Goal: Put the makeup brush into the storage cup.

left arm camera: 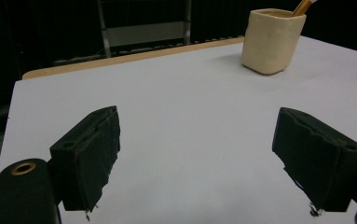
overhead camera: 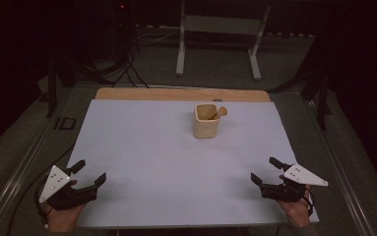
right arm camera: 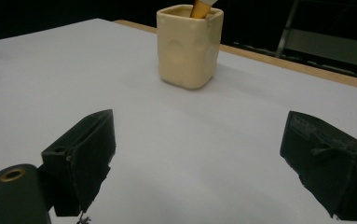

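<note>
A cream square cup [overhead camera: 206,121] stands upright on the white sheet, toward the back and a little right of centre. A wooden handle [overhead camera: 220,112] leans out of its far right corner. The cup [left arm camera: 272,41] shows at the upper right of the left gripper view and again, as the cup [right arm camera: 190,45], at the top centre of the right gripper view. My left gripper [overhead camera: 89,172] rests open near the sheet's front left corner, held by a hand. My right gripper [overhead camera: 266,170] rests open near the front right corner. Nothing lies between either pair of jaws.
The white sheet [overhead camera: 141,157] covers a wooden table whose bare strip [overhead camera: 176,94] runs along the far side. Behind the table stands a white metal frame [overhead camera: 220,34], with dark cables [overhead camera: 122,69] on the floor at the back left.
</note>
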Available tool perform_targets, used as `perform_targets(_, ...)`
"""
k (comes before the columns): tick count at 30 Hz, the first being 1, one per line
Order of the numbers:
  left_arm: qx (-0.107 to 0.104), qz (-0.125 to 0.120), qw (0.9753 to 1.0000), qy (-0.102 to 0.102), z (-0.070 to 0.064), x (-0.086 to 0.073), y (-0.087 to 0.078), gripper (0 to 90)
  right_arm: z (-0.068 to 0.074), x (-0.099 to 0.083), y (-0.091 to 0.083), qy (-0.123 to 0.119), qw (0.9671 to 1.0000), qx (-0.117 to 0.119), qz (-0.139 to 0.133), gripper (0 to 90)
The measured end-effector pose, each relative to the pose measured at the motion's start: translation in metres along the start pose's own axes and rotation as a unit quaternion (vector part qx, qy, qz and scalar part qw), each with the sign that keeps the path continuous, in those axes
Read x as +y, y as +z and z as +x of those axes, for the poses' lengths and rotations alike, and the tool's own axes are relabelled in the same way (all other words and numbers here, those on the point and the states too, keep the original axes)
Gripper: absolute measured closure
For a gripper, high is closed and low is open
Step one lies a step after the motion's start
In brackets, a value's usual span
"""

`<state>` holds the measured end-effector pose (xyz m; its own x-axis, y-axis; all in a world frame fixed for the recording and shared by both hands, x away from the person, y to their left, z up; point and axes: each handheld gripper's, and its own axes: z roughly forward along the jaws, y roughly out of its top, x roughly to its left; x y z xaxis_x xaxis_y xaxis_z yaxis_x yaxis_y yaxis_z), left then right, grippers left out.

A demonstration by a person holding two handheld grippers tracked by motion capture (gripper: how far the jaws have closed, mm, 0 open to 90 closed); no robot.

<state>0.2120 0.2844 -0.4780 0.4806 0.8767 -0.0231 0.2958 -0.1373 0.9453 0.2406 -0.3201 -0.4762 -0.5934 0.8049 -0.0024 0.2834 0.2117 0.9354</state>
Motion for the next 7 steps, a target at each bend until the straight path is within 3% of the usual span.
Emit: perform_targets(7, -0.001, 0.002, 1.0, 0.001, -0.0011, -0.0001, 0.002, 15.7, -0.0006, -0.0005, -0.0001, -0.001, 1.0, -0.002, -0.001, 10.3)
